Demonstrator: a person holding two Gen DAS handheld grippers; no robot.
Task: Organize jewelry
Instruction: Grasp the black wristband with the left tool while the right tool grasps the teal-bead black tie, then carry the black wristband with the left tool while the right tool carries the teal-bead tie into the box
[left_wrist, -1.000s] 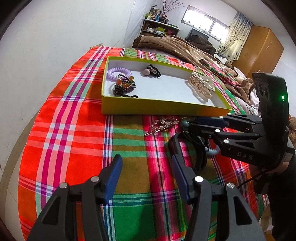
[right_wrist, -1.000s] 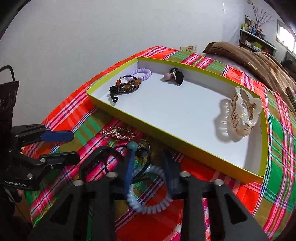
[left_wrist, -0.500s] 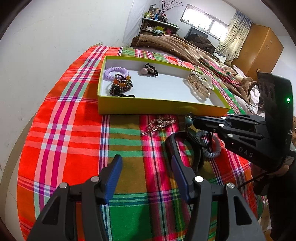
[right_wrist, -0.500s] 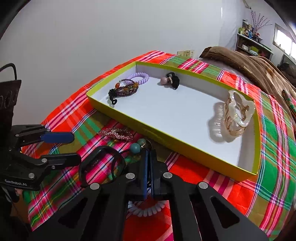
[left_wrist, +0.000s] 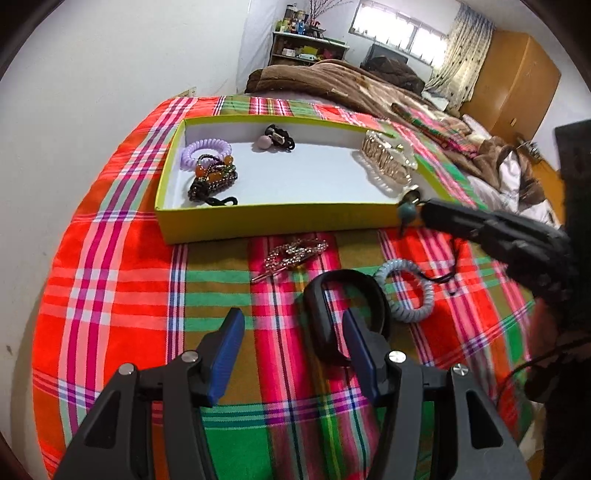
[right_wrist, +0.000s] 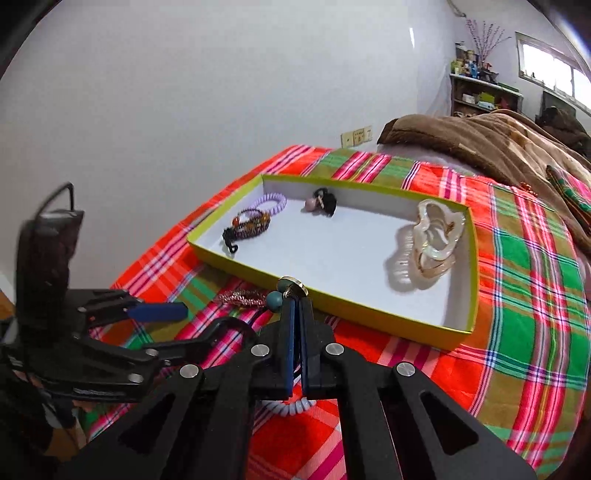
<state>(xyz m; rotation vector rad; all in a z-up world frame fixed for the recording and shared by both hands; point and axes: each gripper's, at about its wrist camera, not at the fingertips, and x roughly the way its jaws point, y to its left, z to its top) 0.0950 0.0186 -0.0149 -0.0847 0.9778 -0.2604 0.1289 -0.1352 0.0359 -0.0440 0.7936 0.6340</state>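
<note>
Right gripper (right_wrist: 295, 306): jaws fully closed, having just been closing, on a black cord with teal beads (right_wrist: 274, 297) and a gold disc; the beads protrude at the fingertips. In the left wrist view the cord (left_wrist: 448, 275) hangs from the jaws, its lower end down by the blanket (left_wrist: 122, 295). The gripper stands at the box's (left_wrist: 258, 221) near wall, towards its right corner.

Left gripper (left_wrist: 291, 332): jaws apart, roughly two-thirds open, holding nothing. It hangs over the blanket near its front edge.

Box contents: lilac coil tie (left_wrist: 205, 149) and beaded bracelet (left_wrist: 212, 179) at the left end; black tie with pink bead (left_wrist: 275, 137) at the far wall; pearly claw clip (left_wrist: 386, 160) at the right end.

Outside the box, on the blanket: sparkly hair clip (left_wrist: 291, 253) just in front of the near wall; black headband (left_wrist: 347, 314) in front of that, its one arm passing behind the left gripper's right finger; pale blue coil tie (left_wrist: 408, 290) touching the headband's right side.
</note>
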